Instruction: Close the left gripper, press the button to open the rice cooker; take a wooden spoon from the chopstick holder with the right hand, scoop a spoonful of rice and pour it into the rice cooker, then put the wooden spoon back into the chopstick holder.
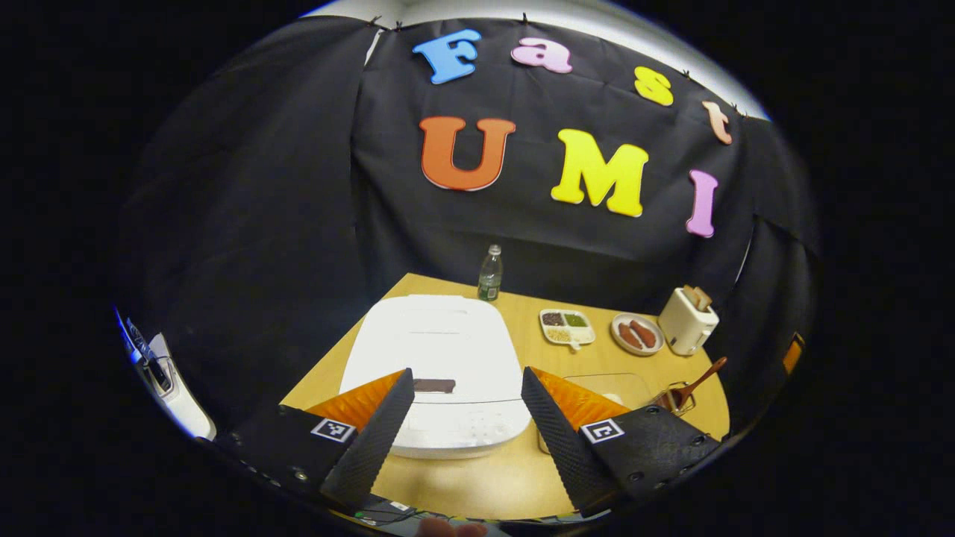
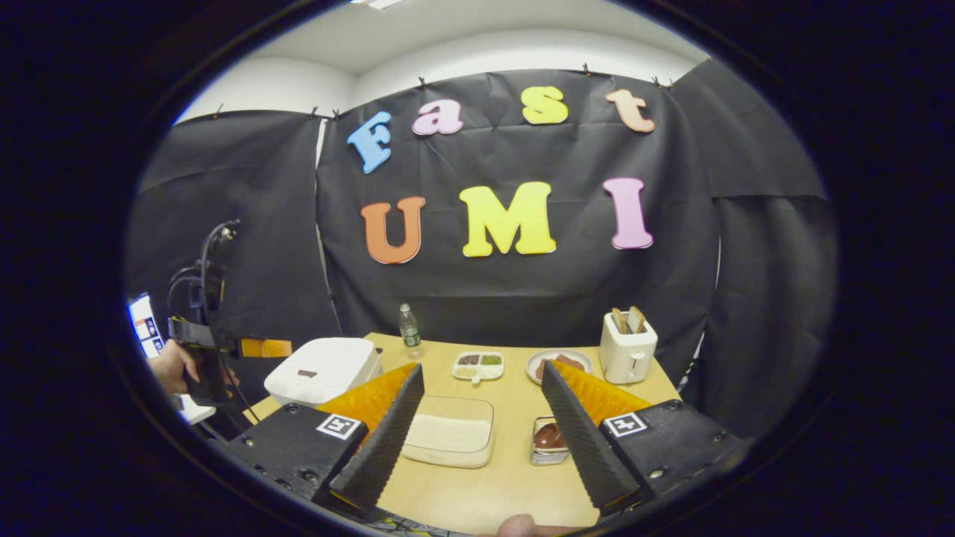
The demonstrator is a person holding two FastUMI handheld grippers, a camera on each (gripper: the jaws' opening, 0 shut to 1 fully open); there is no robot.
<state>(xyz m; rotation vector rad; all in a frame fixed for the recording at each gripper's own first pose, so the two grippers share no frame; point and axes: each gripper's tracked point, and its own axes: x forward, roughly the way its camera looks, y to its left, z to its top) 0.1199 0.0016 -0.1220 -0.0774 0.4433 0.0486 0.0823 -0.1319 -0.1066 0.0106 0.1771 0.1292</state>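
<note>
1. The rice cooker [image 1: 440,373] is seen standing at the left end of the wooden table [image 1: 485,477], lid shut. It is a white, rounded-square body with a smooth lid, and a small dark button [image 1: 434,385] is set at the lid's front edge, above a pale control panel.
2. The left gripper [image 1: 466,418] is held above and in front of the cooker, with its fingers spread wide and nothing between them; the button is framed in the gap. This is judged to be an aiming pose: the jaws have not yet been closed as the task requires before pressing.
3. Just right of the cooker, a clear container of rice [image 2: 450,438] is placed, shallow and rounded, with pale rice filling it.
4. Beside that, the chopstick holder [image 2: 550,441] is seen, a small metal basket with the wooden spoon [image 1: 697,384] leaning in it, handle angled up and outward so that it can presumably be gripped easily.
5. The right gripper [image 2: 481,432] is held back from the table edge, wide open and empty, the rice container and holder lying between its fingers; it is judged to be waiting.
6. Farther back, a water bottle [image 1: 489,274], a divided dish [image 1: 567,327], a plate [image 1: 636,333] and a toaster [image 1: 687,319] are ranged, well apart from the working area.
</note>
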